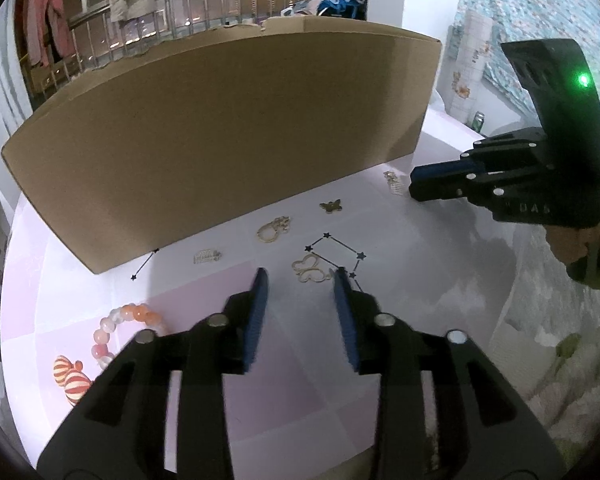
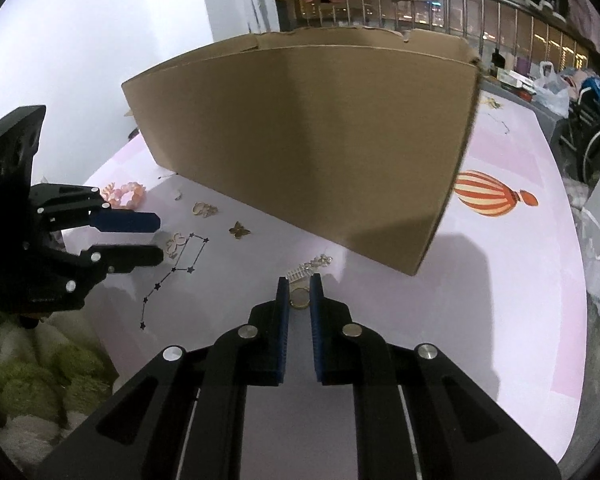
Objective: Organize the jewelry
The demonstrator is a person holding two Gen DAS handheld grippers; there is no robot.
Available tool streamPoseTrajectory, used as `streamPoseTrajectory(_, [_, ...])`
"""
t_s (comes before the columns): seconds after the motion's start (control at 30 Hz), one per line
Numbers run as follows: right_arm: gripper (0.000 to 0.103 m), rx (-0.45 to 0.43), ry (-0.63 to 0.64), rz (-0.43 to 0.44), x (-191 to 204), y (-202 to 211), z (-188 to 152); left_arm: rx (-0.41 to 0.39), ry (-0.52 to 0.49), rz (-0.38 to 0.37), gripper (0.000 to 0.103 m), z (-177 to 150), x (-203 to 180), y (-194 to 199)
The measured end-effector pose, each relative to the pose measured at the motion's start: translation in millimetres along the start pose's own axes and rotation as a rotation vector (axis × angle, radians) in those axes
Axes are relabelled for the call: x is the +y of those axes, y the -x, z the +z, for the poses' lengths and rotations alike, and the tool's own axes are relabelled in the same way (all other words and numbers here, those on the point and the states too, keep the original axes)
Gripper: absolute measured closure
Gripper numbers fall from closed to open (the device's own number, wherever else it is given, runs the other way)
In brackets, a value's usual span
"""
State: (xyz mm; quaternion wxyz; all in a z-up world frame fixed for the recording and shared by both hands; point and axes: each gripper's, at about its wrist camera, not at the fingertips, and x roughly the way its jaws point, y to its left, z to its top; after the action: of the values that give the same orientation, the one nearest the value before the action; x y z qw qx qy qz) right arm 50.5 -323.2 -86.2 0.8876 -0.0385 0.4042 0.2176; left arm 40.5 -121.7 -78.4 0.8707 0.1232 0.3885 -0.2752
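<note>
Left wrist view: the left tool (image 1: 300, 276) hangs over the desk (image 1: 440, 264) with its jaws apart and nothing between them. A gold butterfly outline (image 1: 310, 270) lies just beyond its tips, near the cardboard box (image 1: 228, 136); a bead bracelet (image 1: 118, 330) lies to the left.

Right wrist view: the right tool (image 2: 300, 284) is narrowly closed on a gold ring (image 2: 300, 298) lying on the desk just before the box.

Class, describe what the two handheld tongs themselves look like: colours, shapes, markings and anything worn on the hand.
Both tongs are matte black angular plastic with silver round bolts and ribbed blue pads. The left tongs show slotted cut-outs in their arms. The right tongs carry a tall black body with a glowing green light and faint pale lettering. No sleeve can be made out.
</note>
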Motion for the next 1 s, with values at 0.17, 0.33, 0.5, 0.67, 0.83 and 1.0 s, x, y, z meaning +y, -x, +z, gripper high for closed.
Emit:
streamPoseTrajectory(0.17, [0.093, -0.007, -0.022, 0.004, -1, 0, -1, 0.014, -0.065, -0.005, 0.068, 4, -1, -3])
streamPoseTrajectory(0.33, [0.093, -0.011, -0.029, 0.003, -1, -2, -1, 0.038, -0.105, -0.034, 0.068, 10, 0, -8])
streamPoseTrajectory(0.5, [0.093, -0.019, -0.047, 0.007, -2, -3, -3, 0.053, -0.072, -0.053, 0.068, 14, 2, -13])
streamPoseTrajectory(0.67, [0.093, -0.023, -0.045, 0.006, -1, -3, -3, 0.057, -0.087, -0.061, 0.08, 15, -1, -15])
streamPoseTrajectory(0.83, [0.093, -0.029, -0.051, 0.006, -1, -3, -3, 0.071, -0.1, -0.065, 0.084, 15, 0, -13])
streamPoseTrajectory(1.0, [0.093, -0.032, -0.051, 0.007, 1, -3, -3, 0.069, -0.11, -0.05, 0.091, 14, -1, -12])
